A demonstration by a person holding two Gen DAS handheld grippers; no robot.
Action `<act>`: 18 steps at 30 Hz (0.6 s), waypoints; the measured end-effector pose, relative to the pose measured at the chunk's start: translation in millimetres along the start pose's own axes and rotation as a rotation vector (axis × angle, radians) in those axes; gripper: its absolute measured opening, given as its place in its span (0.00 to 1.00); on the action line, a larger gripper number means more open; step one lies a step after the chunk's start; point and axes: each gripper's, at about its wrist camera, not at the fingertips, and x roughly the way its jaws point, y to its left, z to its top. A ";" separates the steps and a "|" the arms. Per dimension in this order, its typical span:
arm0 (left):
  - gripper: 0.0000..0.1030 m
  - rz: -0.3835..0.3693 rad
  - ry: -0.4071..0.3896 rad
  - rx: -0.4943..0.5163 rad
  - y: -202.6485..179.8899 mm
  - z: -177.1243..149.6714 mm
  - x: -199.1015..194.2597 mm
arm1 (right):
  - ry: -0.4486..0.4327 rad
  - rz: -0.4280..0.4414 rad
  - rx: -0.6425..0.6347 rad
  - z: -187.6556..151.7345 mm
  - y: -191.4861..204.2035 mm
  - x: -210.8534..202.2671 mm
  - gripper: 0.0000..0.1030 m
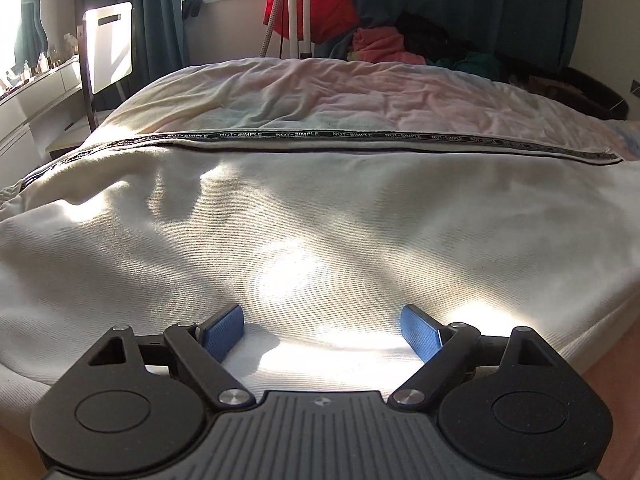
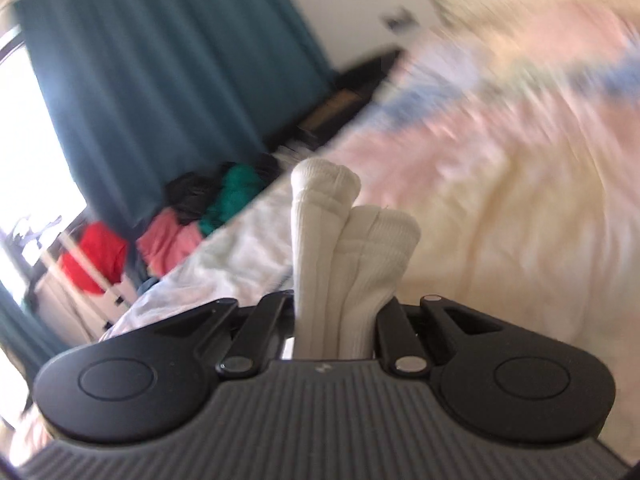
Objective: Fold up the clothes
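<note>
- Left wrist view: your left gripper sits low over the near edge of a cream knit garment spread across the bed; its blue pads are wide apart and hold nothing.
- A black tape printed NOT-SIMPLE runs left to right along the garment's far edge, so that far edge is straight and easy to find.
- The fabric looks thick, soft and limp, with shallow ripples. You should expect it to sag and drag, not keep a shape; it is light, not fragile, and the knit should give the pads good purchase.
- Take hold at an edge or corner, pinching all layers, rather than mid-panel where only the top layer bunches.
- Right wrist view: your right gripper is clamped on a ribbed cream cuff or hem, bunched into two rolls that stand up between the fingers; the pads are hidden by it.
- That view is blurred, and you cannot tell whether this ribbing belongs to the same garment.
- The thick bunch could slip if the grip loosens.
</note>
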 end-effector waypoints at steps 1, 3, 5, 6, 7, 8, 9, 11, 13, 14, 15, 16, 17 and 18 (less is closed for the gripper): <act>0.85 0.001 -0.001 -0.001 0.8 1.0 -1.2 | -0.022 0.025 -0.053 1.7 14.2 -7.2 0.10; 0.85 0.002 -0.002 -0.004 2.5 2.9 -3.7 | -0.069 0.118 -0.164 -0.6 51.7 -29.4 0.10; 0.85 0.005 -0.007 -0.011 4.8 5.0 -6.7 | -0.109 0.229 -0.291 -12.5 91.6 -55.9 0.10; 0.85 0.009 -0.015 -0.023 7.4 6.2 -9.8 | -0.117 0.294 -0.352 -23.4 110.4 -70.0 0.10; 0.84 0.011 -0.029 -0.045 11.0 7.6 -14.9 | -0.123 0.358 -0.415 -34.7 129.0 -83.9 0.10; 0.84 0.014 -0.057 -0.068 15.2 9.2 -23.2 | -0.121 0.416 -0.487 -50.4 145.4 -96.5 0.10; 0.84 0.016 -0.094 -0.086 19.4 10.8 -33.6 | -0.119 0.473 -0.560 -66.3 161.5 -109.0 0.10; 0.85 0.041 -0.170 -0.105 26.7 13.7 -54.3 | -0.077 0.570 -0.703 -106.4 182.6 -128.0 0.10; 0.88 0.066 -0.233 -0.139 36.5 15.9 -72.0 | 0.015 0.650 -0.832 -149.8 194.7 -140.5 0.10; 0.88 0.068 -0.253 -0.165 42.4 16.4 -78.2 | 0.075 0.683 -0.896 -172.0 198.5 -144.6 0.10; 0.89 0.062 -0.265 -0.195 48.9 16.6 -82.5 | 0.136 0.715 -0.968 -193.9 199.5 -146.1 0.10; 0.89 0.058 -0.269 -0.219 54.0 17.0 -84.7 | 0.194 0.743 -1.038 -215.3 200.4 -147.7 0.10; 0.89 0.058 -0.266 -0.237 57.8 17.6 -85.1 | 0.209 0.748 -1.094 -231.0 199.7 -149.5 0.10; 0.89 0.057 -0.263 -0.256 61.6 18.2 -85.4 | 0.223 0.753 -1.150 -246.6 199.0 -151.3 0.10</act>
